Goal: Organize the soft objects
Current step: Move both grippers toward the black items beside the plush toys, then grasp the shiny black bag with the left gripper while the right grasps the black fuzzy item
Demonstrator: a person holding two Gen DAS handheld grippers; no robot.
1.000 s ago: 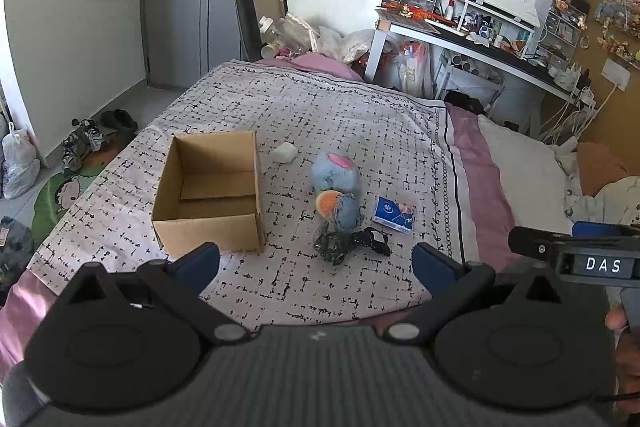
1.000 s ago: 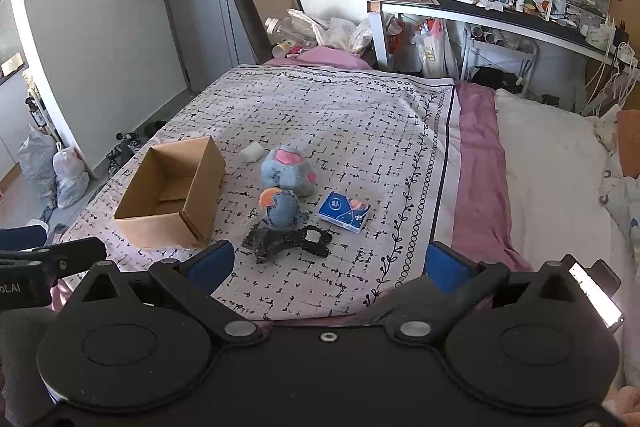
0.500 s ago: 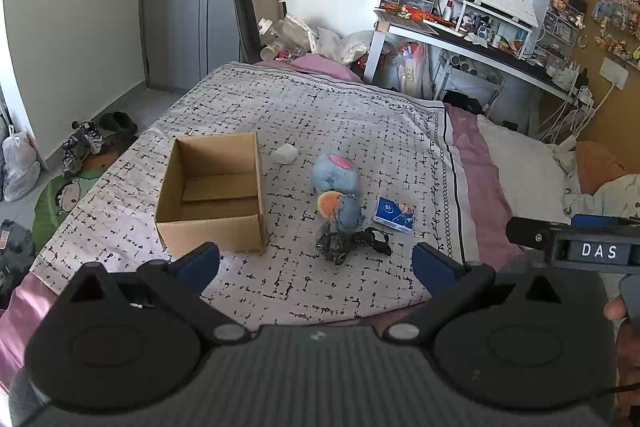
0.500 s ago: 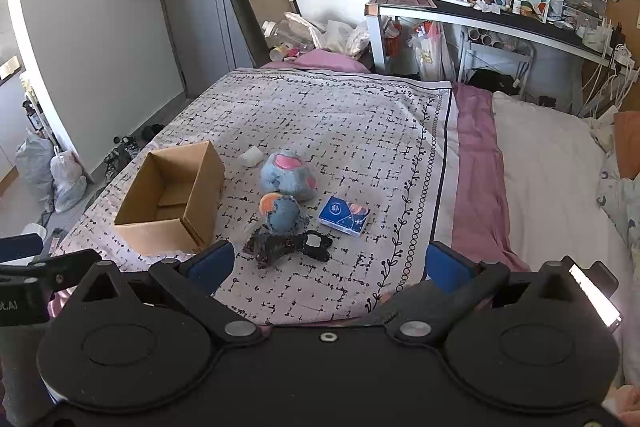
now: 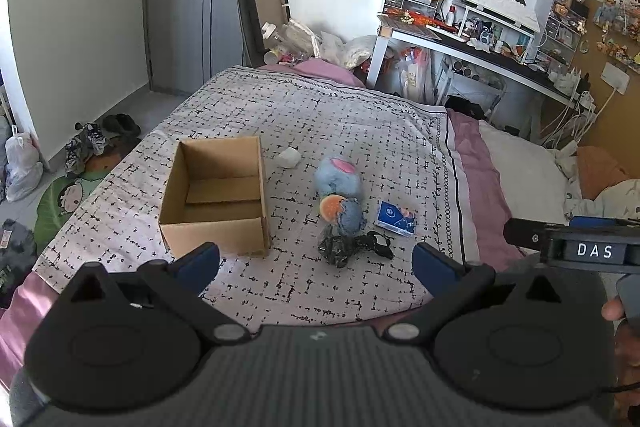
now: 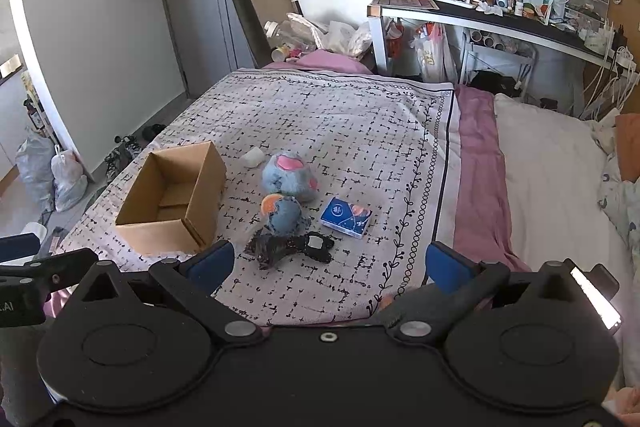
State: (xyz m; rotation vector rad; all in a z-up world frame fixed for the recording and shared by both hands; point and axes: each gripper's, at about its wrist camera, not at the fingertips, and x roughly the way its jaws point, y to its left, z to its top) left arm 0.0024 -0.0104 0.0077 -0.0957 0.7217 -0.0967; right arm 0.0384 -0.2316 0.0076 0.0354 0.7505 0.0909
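Bedroom, bed (image 5: pixel 360 115) under a grey-white blanket with black dashes: open brown cardboard box (image 5: pixel 218 197), empty and upright at the left, presumably the receptacle, its mouth facing up for dropping things in. Clustered just right of it, within easy reach: small white soft lump (image 5: pixel 289 159), large blue-and-pink plush (image 5: pixel 338 177), smaller blue plush with orange patch (image 5: pixel 344 213), crumpled dark cloth (image 5: pixel 352 247), blue flat packet (image 5: pixel 396 218). Left gripper (image 5: pixel 316 265) and right gripper (image 6: pixel 330 263) hover short of the cluster, jaws apart and empty, apparently ready for a first pick.
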